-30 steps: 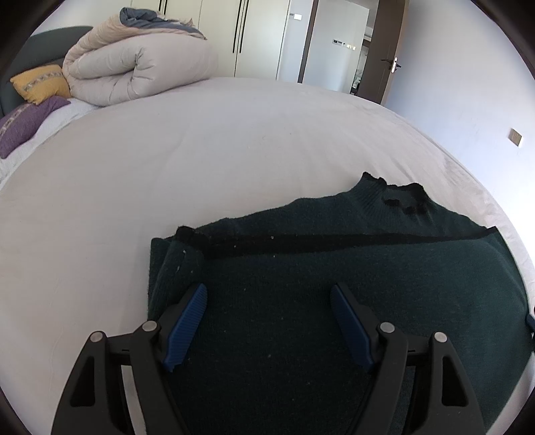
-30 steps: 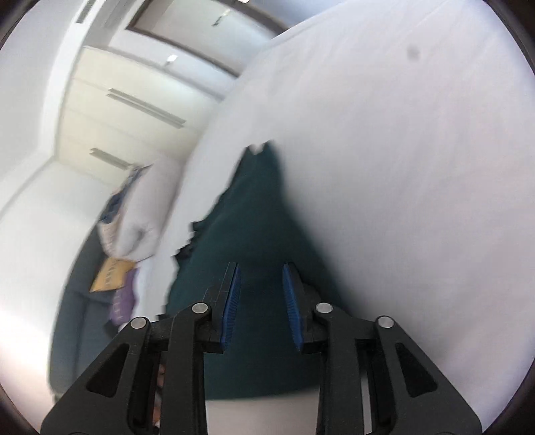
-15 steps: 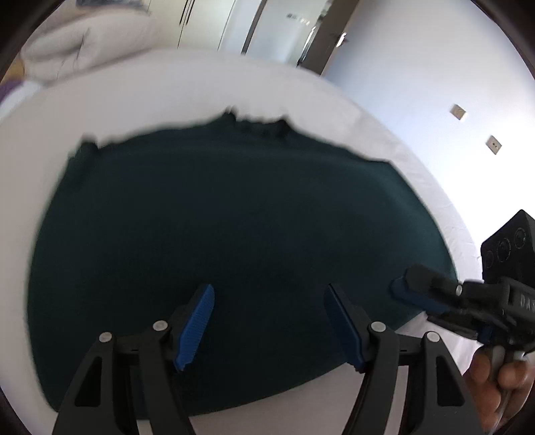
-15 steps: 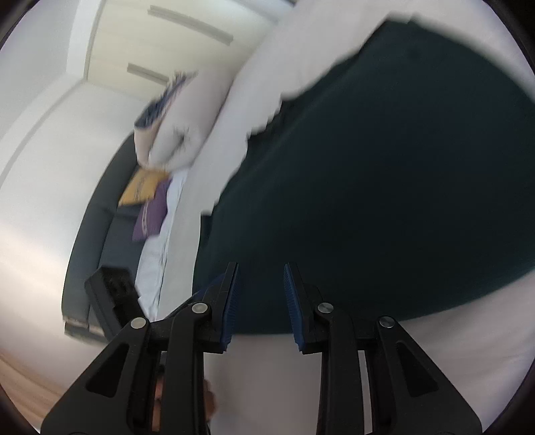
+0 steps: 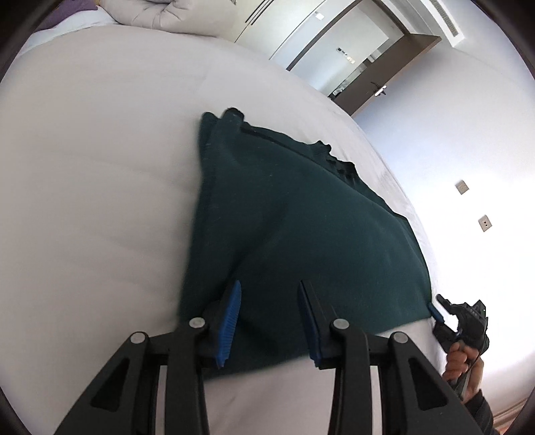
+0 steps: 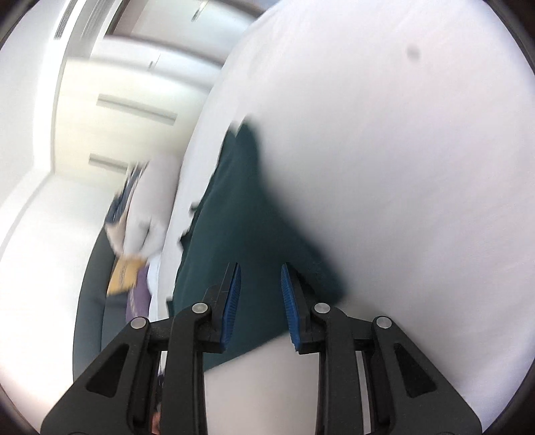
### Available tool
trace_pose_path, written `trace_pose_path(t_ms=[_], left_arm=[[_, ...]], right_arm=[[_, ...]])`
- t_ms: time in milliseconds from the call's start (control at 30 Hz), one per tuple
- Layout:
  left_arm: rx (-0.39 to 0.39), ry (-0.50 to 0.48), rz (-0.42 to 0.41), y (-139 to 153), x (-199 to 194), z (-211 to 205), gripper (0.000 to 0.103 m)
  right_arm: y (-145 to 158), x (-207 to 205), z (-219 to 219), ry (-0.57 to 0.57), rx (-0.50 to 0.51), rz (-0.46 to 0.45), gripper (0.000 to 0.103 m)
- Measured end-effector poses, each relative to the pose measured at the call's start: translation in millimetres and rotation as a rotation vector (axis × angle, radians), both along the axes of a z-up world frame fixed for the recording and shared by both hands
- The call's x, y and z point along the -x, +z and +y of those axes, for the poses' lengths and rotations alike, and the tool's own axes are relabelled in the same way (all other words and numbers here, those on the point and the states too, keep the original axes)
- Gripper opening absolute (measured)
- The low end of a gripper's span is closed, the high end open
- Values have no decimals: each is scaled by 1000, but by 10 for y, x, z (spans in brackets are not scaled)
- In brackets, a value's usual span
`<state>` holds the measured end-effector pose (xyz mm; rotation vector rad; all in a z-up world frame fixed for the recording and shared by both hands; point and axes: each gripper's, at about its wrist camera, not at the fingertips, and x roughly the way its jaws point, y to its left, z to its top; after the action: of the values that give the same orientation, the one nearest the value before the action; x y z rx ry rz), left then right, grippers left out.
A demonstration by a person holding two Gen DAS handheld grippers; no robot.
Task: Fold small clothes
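Closing over near hem of dark green sweater [image 5: 301, 234]: left gripper [image 5: 269, 321], cloth between pads, not yet pinched. Right gripper [image 6: 259, 302] at near right corner, narrowly parted, grip undeterminable. Sweater flat on white bed [image 5: 100, 167]; duvet [image 5: 160, 13] beyond.

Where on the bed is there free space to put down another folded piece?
The white bed sheet lies bare between the dark green sweater and the rolled duvet, and also beyond the sweater's far side in the right wrist view. It is crowded at the near hem, where the left gripper, jaws closing, and the right gripper work.
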<state>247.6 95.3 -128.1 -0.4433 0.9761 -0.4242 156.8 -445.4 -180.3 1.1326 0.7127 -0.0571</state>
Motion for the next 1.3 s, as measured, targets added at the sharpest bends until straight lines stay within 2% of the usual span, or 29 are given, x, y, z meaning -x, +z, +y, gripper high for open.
trace_pose_path(t_ms=[67,133,167,200,267,333,433,533,633,733,833,867,933,1000,1100,1167,1200,1300], left_arm=[[-19,29,-1,13,77,80,43],[-18,59,-5,64,153,163,47],[-46,88,-8,101,192,184,69],[-85,130,-15,134,246,286,83],[-77,185,-51,204,380,453,87],[-18,203,-26,211,398,531,87],[25,200,-1,220,318,564,87],[36,178,-36,369,280,473,86],[10,133,-81,558,256,299,86],[29,96,-88,588,186,223,86],[-36,118,-46,482,90,212,87],[-35,133,-40,437,73,247,87],[2,162,4,295,-18,351,87],[18,165,64,151,-135,399,87],[99,164,157,-66,-350,453,87],[142,159,166,-99,-448,466,88],[150,148,180,-123,-491,452,89],[103,92,199,-151,-600,344,90]], right_arm=[[101,175,-162,-69,29,15,29],[179,346,-268,-98,74,36,37],[238,463,-268,-100,89,28,47],[289,566,-267,-104,101,18,53],[360,706,-201,-98,128,3,54],[422,812,-99,-69,138,-8,55],[482,852,95,-11,134,-25,55],[581,715,347,69,132,-50,55],[679,449,655,162,131,-76,55],[732,233,917,245,128,-83,55],[730,22,1166,302,120,-83,55],[737,-32,1255,328,132,-78,55],[759,-146,1412,374,167,-76,55],[762,-231,1520,414,160,-74,55],[782,-386,1649,449,149,-65,55],[810,-553,1771,478,156,-63,55],[832,-648,1853,504,163,-66,55],[823,-926,2055,549,156,-54,55]])
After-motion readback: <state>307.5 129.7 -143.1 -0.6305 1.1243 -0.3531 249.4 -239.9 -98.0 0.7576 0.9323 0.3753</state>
